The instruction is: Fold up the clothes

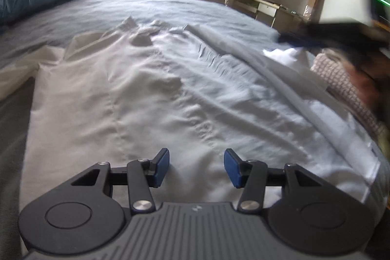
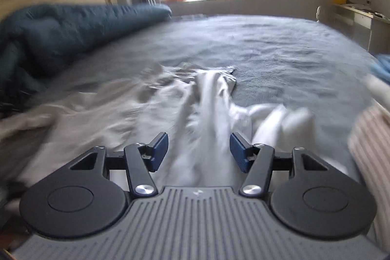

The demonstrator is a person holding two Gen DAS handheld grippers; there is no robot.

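Now both sets of jaws spread and holding nothing, left gripper (image 1: pixel 196 167) and right gripper (image 2: pixel 198 152), white shirt (image 1: pixel 151 99) flat mid-frame on the grey bed (image 1: pixel 170 6), folded strip (image 2: pixel 212 99) maybe sliding open again if bumped.

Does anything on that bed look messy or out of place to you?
Mostly the white shirt: it lies spread on the grey bedsheet but wrinkled, its collar end rumpled and one long strip bunched across it. Both grippers, left and right, hang open above it.
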